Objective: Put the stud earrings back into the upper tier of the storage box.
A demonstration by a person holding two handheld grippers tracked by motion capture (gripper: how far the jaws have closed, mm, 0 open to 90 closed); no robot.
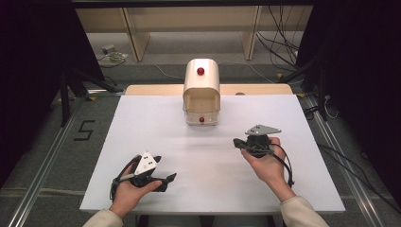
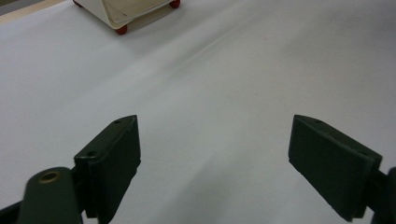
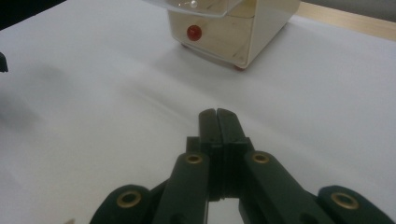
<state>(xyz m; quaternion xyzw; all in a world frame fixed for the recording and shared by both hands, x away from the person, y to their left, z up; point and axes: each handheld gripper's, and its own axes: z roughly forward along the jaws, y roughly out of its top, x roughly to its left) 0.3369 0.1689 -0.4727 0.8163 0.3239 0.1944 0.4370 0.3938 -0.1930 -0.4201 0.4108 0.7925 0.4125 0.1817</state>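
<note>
A cream box (image 1: 202,90) with a rounded clear-fronted lid stands at the back middle of the white table (image 1: 213,189). It has a red knob (image 1: 201,71) on top and a second red knob (image 1: 202,119) low on its front. My left gripper (image 1: 165,168) rests near the front left in a person's hand, open, with nothing between its jaws (image 2: 215,135). The box's corner (image 2: 126,11) lies far ahead of it. My right gripper (image 1: 235,142) is held at the right, shut on nothing (image 3: 217,112), pointing toward the box (image 3: 233,32) and its front knob (image 3: 194,32).
A wooden strip (image 1: 255,89) runs along the table's back edge. Metal rails (image 1: 42,161) flank the table on the floor, where a "5" mark (image 1: 84,130) is taped at the left. Shelving legs and cables (image 1: 279,42) lie behind.
</note>
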